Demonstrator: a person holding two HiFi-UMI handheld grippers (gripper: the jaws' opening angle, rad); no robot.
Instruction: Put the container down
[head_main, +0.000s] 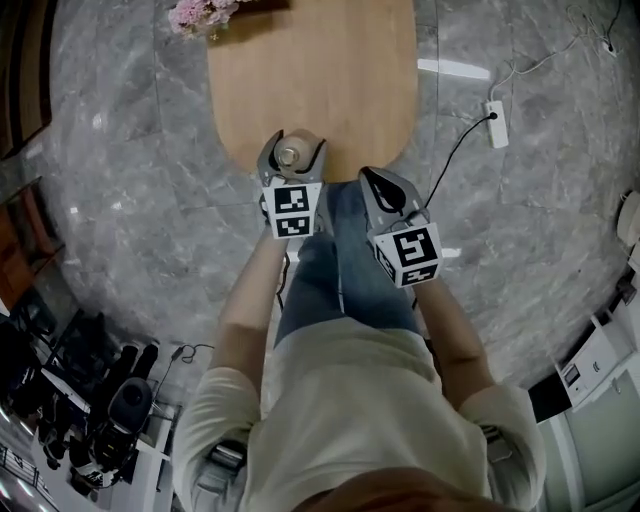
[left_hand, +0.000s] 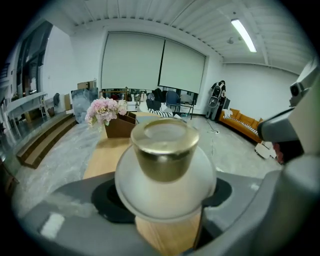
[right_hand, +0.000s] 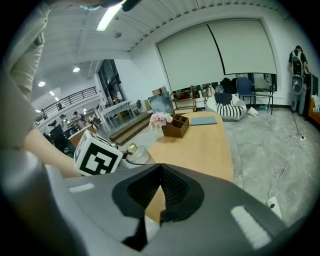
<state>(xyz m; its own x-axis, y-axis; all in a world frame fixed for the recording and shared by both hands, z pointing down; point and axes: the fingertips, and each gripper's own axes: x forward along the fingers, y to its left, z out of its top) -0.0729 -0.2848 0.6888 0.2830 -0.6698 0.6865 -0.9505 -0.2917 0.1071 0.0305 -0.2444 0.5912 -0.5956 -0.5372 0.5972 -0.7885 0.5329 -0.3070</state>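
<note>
The container (head_main: 289, 155) is a round white jar with a gold lid. It stands upright between the jaws of my left gripper (head_main: 292, 148), over the near rounded end of the wooden table (head_main: 310, 70). In the left gripper view the jar (left_hand: 165, 185) fills the middle and both black pads press on its sides. Whether its base rests on the wood is hidden. My right gripper (head_main: 385, 190) hangs just right of it, off the table's near edge and above the person's jeans, shut with nothing in it (right_hand: 161, 167). From there the jar (right_hand: 134, 156) shows at the left.
A wooden box (right_hand: 177, 125) with pink flowers (head_main: 200, 12) stands at the table's far end, with a flat blue pad (right_hand: 202, 120) beside it. A white power strip (head_main: 497, 123) and its cable lie on the marble floor to the right. Equipment clutters the lower left.
</note>
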